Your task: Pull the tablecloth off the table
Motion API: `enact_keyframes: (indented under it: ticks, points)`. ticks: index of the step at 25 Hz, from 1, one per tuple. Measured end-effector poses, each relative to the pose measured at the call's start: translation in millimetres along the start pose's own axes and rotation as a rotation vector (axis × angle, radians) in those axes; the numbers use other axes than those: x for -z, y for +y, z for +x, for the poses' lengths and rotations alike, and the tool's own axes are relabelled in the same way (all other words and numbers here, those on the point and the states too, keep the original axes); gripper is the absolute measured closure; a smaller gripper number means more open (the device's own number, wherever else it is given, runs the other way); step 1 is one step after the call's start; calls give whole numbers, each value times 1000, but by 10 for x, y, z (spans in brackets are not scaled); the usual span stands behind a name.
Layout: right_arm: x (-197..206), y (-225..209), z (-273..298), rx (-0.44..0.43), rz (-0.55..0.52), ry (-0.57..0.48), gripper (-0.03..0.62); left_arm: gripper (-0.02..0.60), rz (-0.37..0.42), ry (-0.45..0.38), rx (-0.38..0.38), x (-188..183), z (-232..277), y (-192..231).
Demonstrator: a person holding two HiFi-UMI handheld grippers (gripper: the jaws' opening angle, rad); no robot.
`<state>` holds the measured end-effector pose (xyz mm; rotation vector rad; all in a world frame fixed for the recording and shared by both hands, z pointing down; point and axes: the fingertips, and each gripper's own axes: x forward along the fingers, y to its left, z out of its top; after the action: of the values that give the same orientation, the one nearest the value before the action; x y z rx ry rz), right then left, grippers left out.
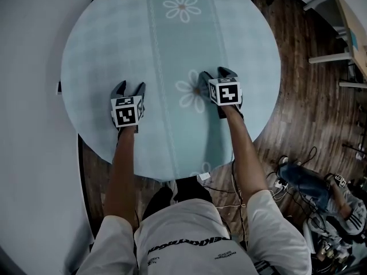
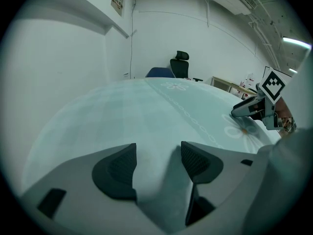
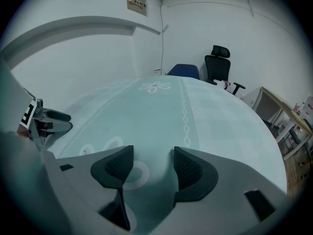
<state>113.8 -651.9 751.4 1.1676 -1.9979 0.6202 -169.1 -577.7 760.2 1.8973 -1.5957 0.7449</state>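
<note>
A pale teal tablecloth [image 1: 172,44] with white daisy prints covers the round table and lies flat. My left gripper [image 1: 129,87] is low over the near left part of the cloth, jaws open. My right gripper [image 1: 216,75] stands open over a daisy print [image 1: 192,93] near the middle right. In the left gripper view the left gripper [image 2: 157,155] shows only flat tablecloth [image 2: 146,111] in its gap, and the right gripper [image 2: 254,109] shows at the right. In the right gripper view the right gripper [image 3: 149,165] has only tablecloth [image 3: 161,111] between its pads, with the left gripper [image 3: 51,121] at the left.
A person [image 1: 321,188] sits on the wooden floor at the lower right among cables [image 1: 284,182]. White desks [image 1: 344,33] stand at the upper right. A black office chair [image 3: 217,62] and a blue chair [image 3: 183,70] stand beyond the table's far edge. A white wall runs along the left.
</note>
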Motion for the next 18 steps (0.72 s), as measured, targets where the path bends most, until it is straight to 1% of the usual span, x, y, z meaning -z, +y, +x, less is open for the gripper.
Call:
enact_keyframes:
  ticks: [4,7,13,14,16,18]
  points:
    - [-24,-16,8,2,5,8,336,292,2,28,1,-22,8,5]
    - [-52,-24,-43,14,12,5,353,314,9,35,6,-66,-28,-34]
    - [-91,-29,-102,23,13,12,435,439,2,43,-1,-151,-77,-121]
    - [-95,-41,-99,26,13,12,456,455,3,43,1,-157,-65,-131]
    - [-106,-65,-101,27,19,9,534,499,0,46,9,-168,-56,-152]
    - [-103,-70,-104,15,29,7,555,552,-20,45,17,-174,-59,-182]
